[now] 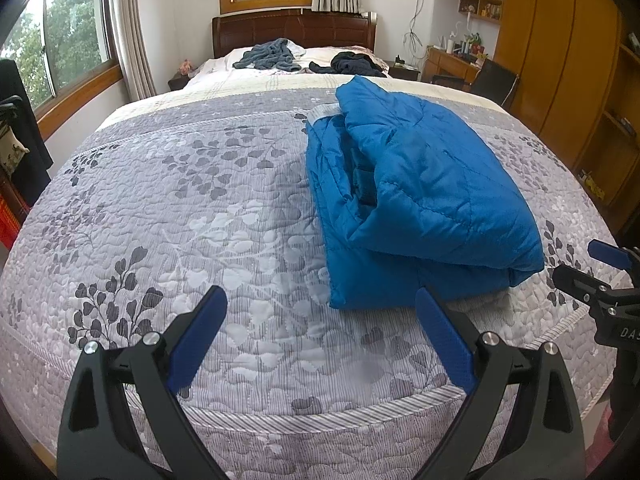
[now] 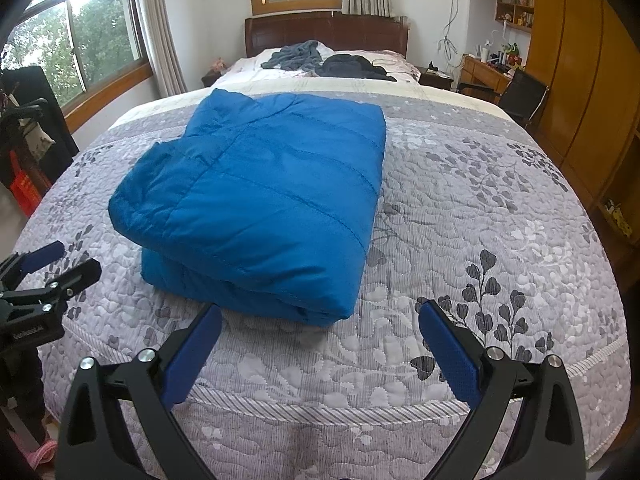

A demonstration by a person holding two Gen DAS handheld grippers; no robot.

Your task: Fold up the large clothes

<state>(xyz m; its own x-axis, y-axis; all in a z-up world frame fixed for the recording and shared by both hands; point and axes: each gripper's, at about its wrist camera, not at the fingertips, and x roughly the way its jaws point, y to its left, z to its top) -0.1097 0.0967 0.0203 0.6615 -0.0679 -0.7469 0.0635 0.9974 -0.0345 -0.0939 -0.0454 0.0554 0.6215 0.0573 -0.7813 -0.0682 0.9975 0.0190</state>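
Observation:
A blue quilted jacket (image 1: 420,196) lies folded into a thick rectangle on the grey floral bedspread (image 1: 180,200), toward the foot of the bed. My left gripper (image 1: 322,300) hovers open over the bed's near edge, the jacket's near left corner just beyond its right finger. In the right wrist view the same folded jacket (image 2: 260,200) fills the middle. My right gripper (image 2: 320,314) is open and empty just short of its near edge. Each gripper shows in the other's view: the right gripper (image 1: 596,268) at far right, the left gripper (image 2: 52,264) at far left.
Two dark clothes piles (image 1: 272,54) (image 1: 356,64) lie near the pillows by the wooden headboard (image 1: 294,30). A wooden wardrobe (image 1: 560,60), a desk and a black chair (image 1: 492,76) stand to the right. Windows line the left wall. A red crate (image 2: 26,188) sits on the floor at left.

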